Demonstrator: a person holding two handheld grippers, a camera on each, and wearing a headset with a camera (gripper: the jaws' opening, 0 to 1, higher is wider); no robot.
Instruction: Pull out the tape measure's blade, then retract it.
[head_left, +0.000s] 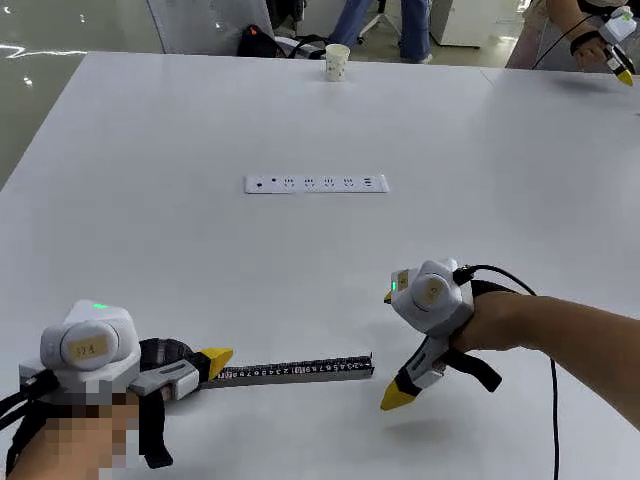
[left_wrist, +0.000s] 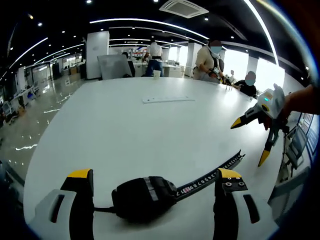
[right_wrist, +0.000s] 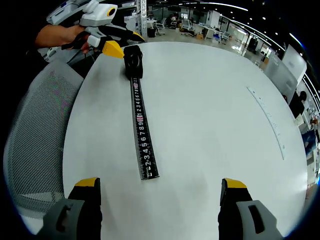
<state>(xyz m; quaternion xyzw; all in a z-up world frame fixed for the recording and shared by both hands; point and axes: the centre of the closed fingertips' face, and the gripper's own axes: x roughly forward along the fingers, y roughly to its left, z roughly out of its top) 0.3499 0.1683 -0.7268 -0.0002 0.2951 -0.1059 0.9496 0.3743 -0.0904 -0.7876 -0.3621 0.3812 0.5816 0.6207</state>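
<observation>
White table (head_left: 300, 120) under bright office lights. Black tape measure (left_wrist: 145, 197) case between wide-spread left fingers (left_wrist: 80, 175), ungripped. Drawn-out blade (right_wrist: 142, 135) lying flat, tip just ahead of right fingers (right_wrist: 89, 184), likewise wide apart, empty. Retraction yet to come, apparently.

I hold my left gripper (left_wrist: 155, 174) low, jaws spread wide. My right gripper (head_left: 392, 347) points down, jaws wide apart, forearm (head_left: 560, 335) level.

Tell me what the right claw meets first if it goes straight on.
Likely the free end of the blade, lying on the table just ahead of the right claw. Height is unclear, so it may pass over.
</observation>
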